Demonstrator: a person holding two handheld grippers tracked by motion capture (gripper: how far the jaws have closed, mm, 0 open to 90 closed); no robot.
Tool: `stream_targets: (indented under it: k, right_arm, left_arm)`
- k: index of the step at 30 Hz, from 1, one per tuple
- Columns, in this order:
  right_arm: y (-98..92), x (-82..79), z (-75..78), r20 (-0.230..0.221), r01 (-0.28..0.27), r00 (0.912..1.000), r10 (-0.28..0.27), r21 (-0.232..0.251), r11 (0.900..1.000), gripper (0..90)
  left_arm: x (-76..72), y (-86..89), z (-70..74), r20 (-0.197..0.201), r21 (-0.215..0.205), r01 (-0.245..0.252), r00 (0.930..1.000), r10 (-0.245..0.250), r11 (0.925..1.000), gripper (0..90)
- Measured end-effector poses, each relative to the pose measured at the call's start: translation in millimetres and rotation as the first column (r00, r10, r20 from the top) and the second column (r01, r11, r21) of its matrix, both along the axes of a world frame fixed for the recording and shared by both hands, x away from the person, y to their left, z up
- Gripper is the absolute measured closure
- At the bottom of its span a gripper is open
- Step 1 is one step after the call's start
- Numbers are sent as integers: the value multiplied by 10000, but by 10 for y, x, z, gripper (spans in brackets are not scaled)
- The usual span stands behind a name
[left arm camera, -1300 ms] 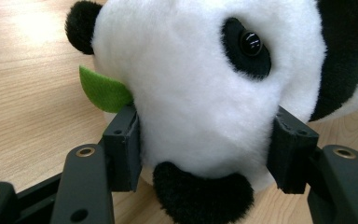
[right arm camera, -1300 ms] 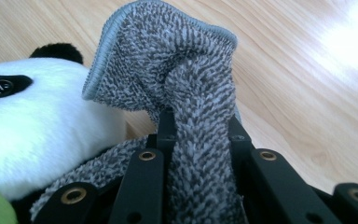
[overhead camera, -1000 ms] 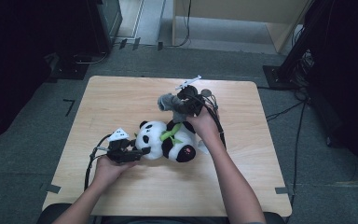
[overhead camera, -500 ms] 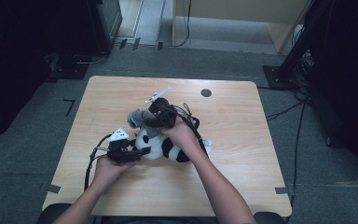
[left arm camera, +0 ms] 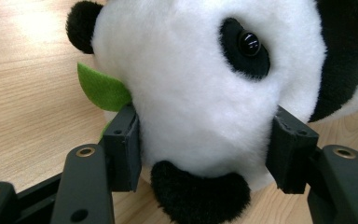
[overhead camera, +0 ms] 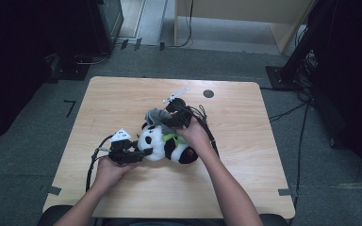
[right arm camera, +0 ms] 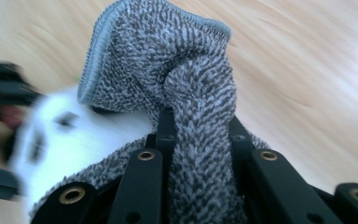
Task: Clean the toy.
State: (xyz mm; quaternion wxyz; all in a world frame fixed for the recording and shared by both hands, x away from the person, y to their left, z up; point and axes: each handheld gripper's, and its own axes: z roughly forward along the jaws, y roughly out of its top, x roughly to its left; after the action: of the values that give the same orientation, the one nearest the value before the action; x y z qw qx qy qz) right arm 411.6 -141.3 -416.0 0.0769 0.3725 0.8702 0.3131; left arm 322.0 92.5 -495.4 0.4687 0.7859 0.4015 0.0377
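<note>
A black-and-white panda plush [overhead camera: 162,143] lies on its side on the wooden table [overhead camera: 122,94], with a green leaf [left arm camera: 103,88] at its cheek. My left gripper [overhead camera: 139,153] is shut on the panda's white head [left arm camera: 200,84], with one pad pressing each side of the muzzle [left arm camera: 205,151]. My right gripper [overhead camera: 169,120] is shut on a bunched grey terry cloth [right arm camera: 177,84], whose folds stand up between the jaws [right arm camera: 200,130]. It holds the cloth [overhead camera: 156,116] right over the far side of the panda's head. The panda shows as a white blur [right arm camera: 51,130] under the cloth.
A dark round hole [overhead camera: 208,93] sits near the table's far edge. Black cables [overhead camera: 94,160] trail from both grippers across the tabletop. Bare wood lies to the far left and right of the panda. Dark equipment stands on the floor beyond the table.
My right gripper has carried the grey cloth leftward from beyond the panda's body to over its head, and lower. My left gripper has stayed on the head.
</note>
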Motion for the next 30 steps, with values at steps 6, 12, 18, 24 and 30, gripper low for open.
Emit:
stream_targets:
  k: [6,12,18,24,30]
  right_arm:
    - [-153,62,7,204,443,9988,-440,-138,9989,743]
    - [-330,109,85,503,1009,9936,-1011,62,9949,753]
    - [-635,110,210,580,1456,9864,-1540,1294,9809,756]
    - [-927,-110,517,1606,1243,9730,-1659,2415,9624,751]
    - [-1097,-389,501,1979,1113,9674,-1579,2278,9673,746]
  left_arm:
    - [3,-22,0,-16,-15,45,10000,-45,10000,390]
    - [10,-17,-3,3,-12,99,10000,-99,10000,389]
    - [7,-14,-6,52,21,137,9999,-137,9999,386]
    - [9,-25,17,79,150,133,9999,-134,9998,385]
    - [-5,-43,46,-14,188,38,10000,-38,9998,388]
